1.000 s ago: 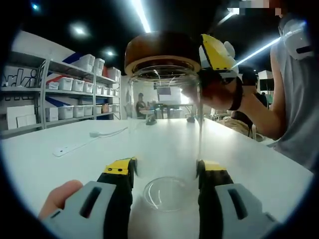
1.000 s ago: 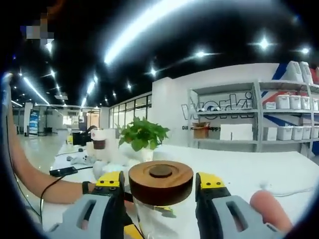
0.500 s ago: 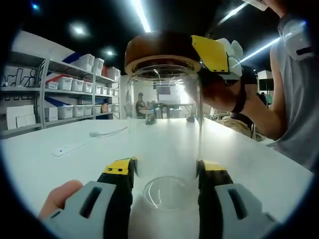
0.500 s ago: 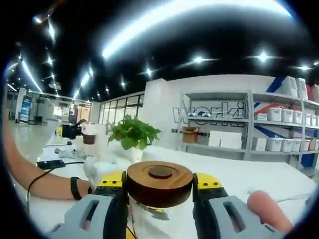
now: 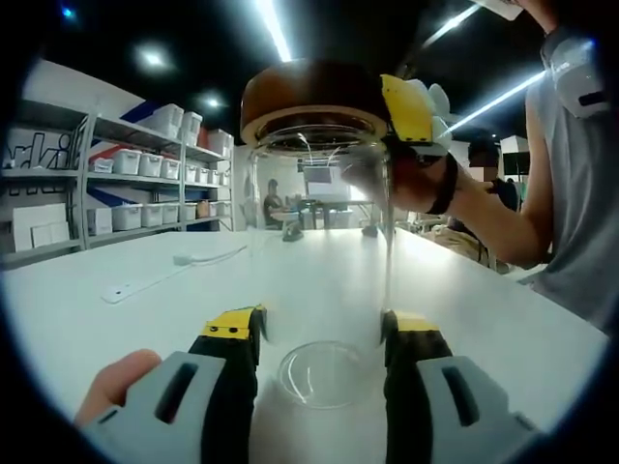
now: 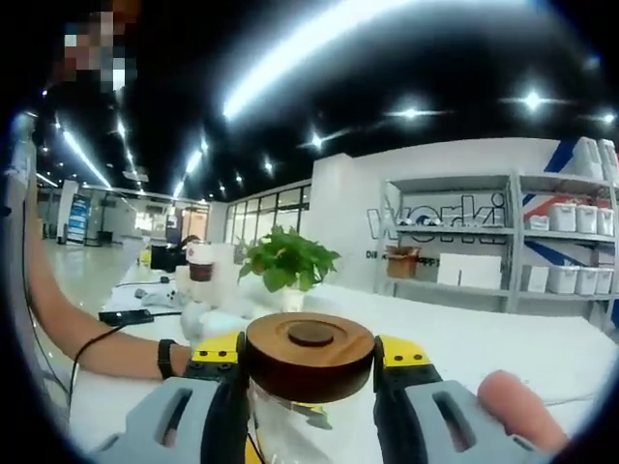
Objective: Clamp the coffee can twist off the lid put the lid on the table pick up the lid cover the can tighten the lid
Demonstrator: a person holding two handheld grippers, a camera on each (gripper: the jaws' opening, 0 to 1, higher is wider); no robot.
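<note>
- Coffee can [image 5: 321,261]: clear glass, upright on white table [image 5: 116,319], at 12 o'clock from the left gripper [image 5: 321,333], whose jaws clamp its base from both sides
- Lid [image 6: 309,354]: dark wood, seated on the can's mouth, pinched between the right gripper [image 6: 309,350] jaws
- Right gripper [image 5: 414,111] also visible at 1 o'clock of the lid [image 5: 314,97] in left gripper view
- Potted plant [image 6: 287,266]: on table, 12 o'clock beyond lid

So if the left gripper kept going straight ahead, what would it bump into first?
The glass can. The left gripper already has its jaws on either side of the can's base, so it can hardly go forward. The right gripper holds the wooden lid above.
</note>
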